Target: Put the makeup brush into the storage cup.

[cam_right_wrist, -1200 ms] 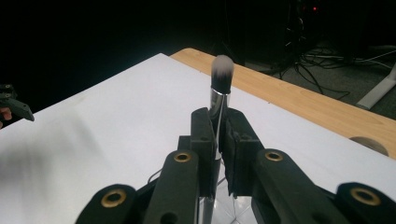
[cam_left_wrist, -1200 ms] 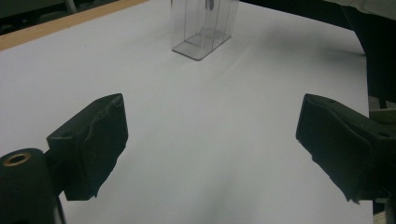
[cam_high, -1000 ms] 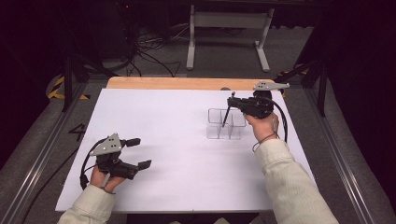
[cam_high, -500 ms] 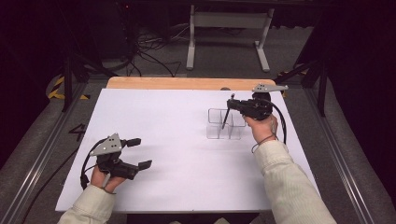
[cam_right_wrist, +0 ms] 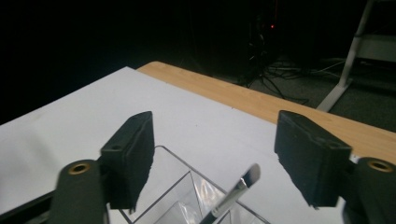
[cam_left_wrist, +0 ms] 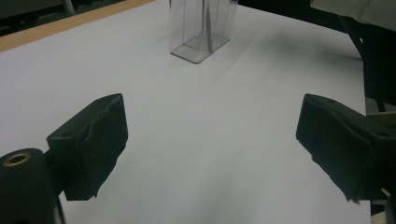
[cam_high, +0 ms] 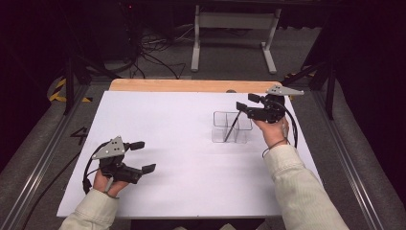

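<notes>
1. At about 8 o'clock on the white table top (cam_high: 191, 158): left gripper (cam_high: 142, 157) held low over the sheet in the person's left hand (cam_high: 109, 178), jaws spread wide apart, nothing between them; grey three-cornered plate on top, cable trailing off toward the near-left edge.
2. In the left gripper view: same two black jaws standing wide at the bottom corners, bare white sheet between them, clear organizer (cam_left_wrist: 201, 29) far ahead at 12 o'clock, dark brush handle visible through its wall.
3. Right of centre, at about 2 o'clock on the table: clear organizer (cam_high: 231, 127), a low transparent box split into compartments, standing upright on the sheet, well apart from the left gripper.
4. Inside it: thin dark brush (cam_high: 232, 126), leaning tilted toward 1 o'clock, lower end down in a compartment, upper end just under the right gripper; which compartment, cannot tell.
5. At about 2 o'clock, just above the organizer's far-right corner: right gripper (cam_high: 248, 104) in the right hand (cam_high: 272, 134), jaws just opened, now standing apart.
6. In the right gripper view: brush (cam_right_wrist: 236, 191) rising from 6 o'clock between the parted jaws, flat pale tip free, touched by neither pad.
7. Beyond the sheet, at 12 o'clock: bare wooden strip (cam_high: 191, 85) of the table edge.
</notes>
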Tool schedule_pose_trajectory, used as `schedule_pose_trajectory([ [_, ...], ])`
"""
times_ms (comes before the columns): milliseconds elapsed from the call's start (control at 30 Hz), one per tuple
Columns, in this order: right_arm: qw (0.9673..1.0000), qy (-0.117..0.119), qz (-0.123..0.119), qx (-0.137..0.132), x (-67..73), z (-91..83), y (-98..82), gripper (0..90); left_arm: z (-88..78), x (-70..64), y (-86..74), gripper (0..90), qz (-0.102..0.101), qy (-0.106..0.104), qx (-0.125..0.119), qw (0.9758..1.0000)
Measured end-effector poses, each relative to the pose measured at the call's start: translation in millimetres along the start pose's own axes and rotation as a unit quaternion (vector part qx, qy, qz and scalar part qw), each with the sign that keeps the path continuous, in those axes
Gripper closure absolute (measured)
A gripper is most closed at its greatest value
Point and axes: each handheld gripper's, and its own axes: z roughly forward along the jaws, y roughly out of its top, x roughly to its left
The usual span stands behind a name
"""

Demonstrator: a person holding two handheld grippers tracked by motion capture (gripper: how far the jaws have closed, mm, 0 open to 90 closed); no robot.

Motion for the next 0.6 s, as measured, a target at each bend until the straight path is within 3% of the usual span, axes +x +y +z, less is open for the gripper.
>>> schedule_pose_trajectory([
  [233, 0.9996, -0.002, -0.029, -0.007, 8.0, -12.2, 5.6, 18.5, -0.6, 0.1, 0.8, 9.7, -0.001, -0.001, -0.003, 1.0],
  [600, 0.9978, 0.037, -0.049, -0.024, 23.8, -47.6, 5.5, 6.3, -10.6, -3.6, 0.2, 9.0, -0.006, -0.002, -0.013, 0.9999],
])
